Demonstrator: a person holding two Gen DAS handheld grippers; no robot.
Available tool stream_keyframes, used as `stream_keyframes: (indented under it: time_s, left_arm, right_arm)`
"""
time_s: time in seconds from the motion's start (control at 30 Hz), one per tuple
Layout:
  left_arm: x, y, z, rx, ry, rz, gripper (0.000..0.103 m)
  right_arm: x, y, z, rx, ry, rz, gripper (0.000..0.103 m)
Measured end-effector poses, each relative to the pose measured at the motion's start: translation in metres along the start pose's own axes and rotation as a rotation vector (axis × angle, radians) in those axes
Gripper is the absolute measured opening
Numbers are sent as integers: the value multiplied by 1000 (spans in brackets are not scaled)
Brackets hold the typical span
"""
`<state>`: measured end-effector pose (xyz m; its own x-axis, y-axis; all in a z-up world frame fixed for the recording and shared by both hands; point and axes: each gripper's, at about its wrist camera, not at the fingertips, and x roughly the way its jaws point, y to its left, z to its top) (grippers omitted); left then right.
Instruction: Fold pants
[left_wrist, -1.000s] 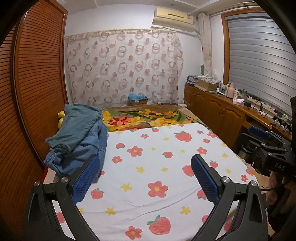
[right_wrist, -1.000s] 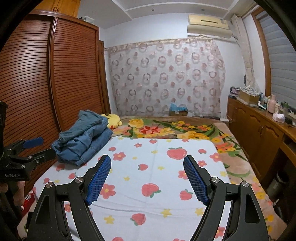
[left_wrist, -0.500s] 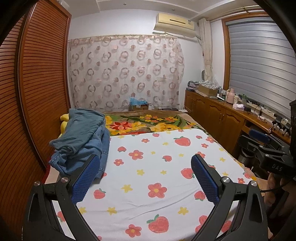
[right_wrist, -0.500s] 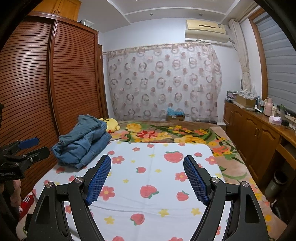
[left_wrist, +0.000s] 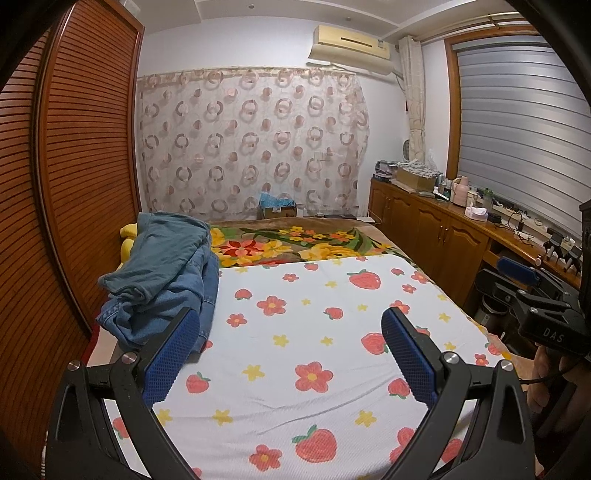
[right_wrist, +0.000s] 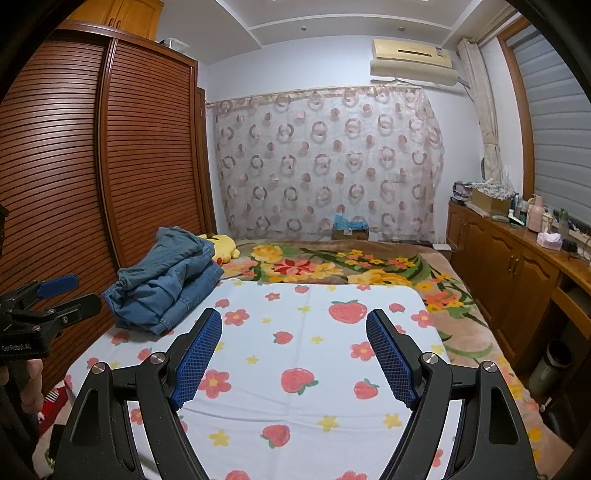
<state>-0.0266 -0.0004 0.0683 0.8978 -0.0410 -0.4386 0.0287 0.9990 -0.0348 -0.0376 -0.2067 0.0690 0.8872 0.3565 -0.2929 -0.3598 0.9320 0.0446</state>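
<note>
Two handheld tongs above a bed, seen from each wrist camera. The left tongs (left_wrist: 291, 345) and right tongs (right_wrist: 294, 354) both stand wide apart and hold nothing; each is raised over the strawberry-print sheet (left_wrist: 314, 332), level and pointing toward the curtain, a posture that fits either an approach or a withdrawal.

The pants (left_wrist: 162, 273) lie as a bundled stack of denim at about 10 o'clock in both views, at the sheet's left edge beside the wardrobe (right_wrist: 74, 184). A grey-blue garment drapes loosely over bluer denim layers beneath; how many garments the stack holds cannot be told.

The stack sits off to the side, which leaves the broad middle of the sheet as flat working ground. This fits both a pile awaiting folding and a pile of finished work. A yellow plush toy (right_wrist: 223, 246) lies just behind the stack.
</note>
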Motion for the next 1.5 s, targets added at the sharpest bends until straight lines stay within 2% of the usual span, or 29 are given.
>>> stream_keyframes:
  time_s: [1.5]
  left_arm:
    - [0, 0, 0, -2, -1, -1, 99]
  right_arm:
    - [-2, -2, 0, -15, -8, 4, 82]
